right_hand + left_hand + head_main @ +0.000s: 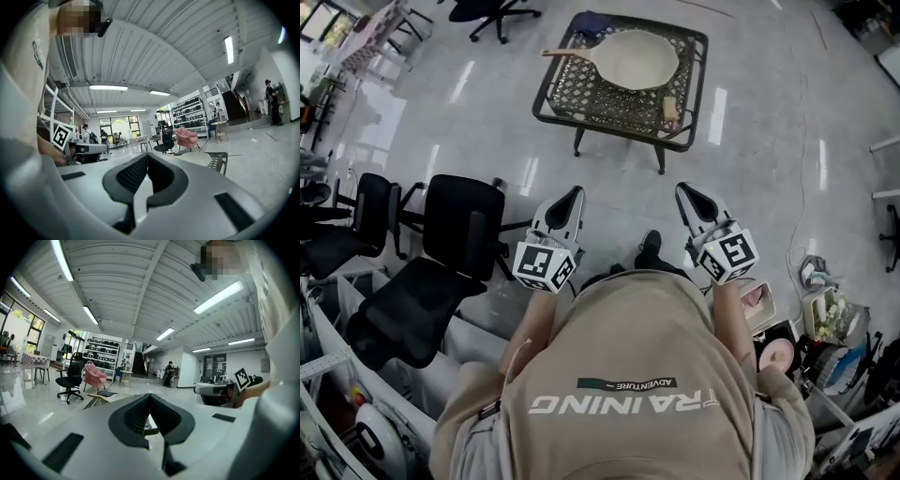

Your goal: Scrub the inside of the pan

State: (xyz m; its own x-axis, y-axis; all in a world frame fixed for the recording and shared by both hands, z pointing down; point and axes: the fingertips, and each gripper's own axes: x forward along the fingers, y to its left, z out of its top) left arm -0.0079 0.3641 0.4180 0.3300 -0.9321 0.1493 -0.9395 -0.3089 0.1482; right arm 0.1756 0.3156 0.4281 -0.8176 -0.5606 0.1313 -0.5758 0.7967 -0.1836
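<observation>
"What's the white left gripper doing?"

"It's held out in front of the person, black-padded jaws pressed together with nothing in them."

"And the pan?"

"The pale round pan, wooden-handled, lies on the black woven metal table, well ahead of both tools and untouched."

"And the white right gripper?"

"Same. Jaws closed tight, empty."

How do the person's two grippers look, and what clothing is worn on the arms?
Both the left gripper and right gripper have pale grey bodies tapering to black ribbed jaw linings. Each carries a white cube with black square markers. The person wears a tan shirt with white lettering.
</observation>
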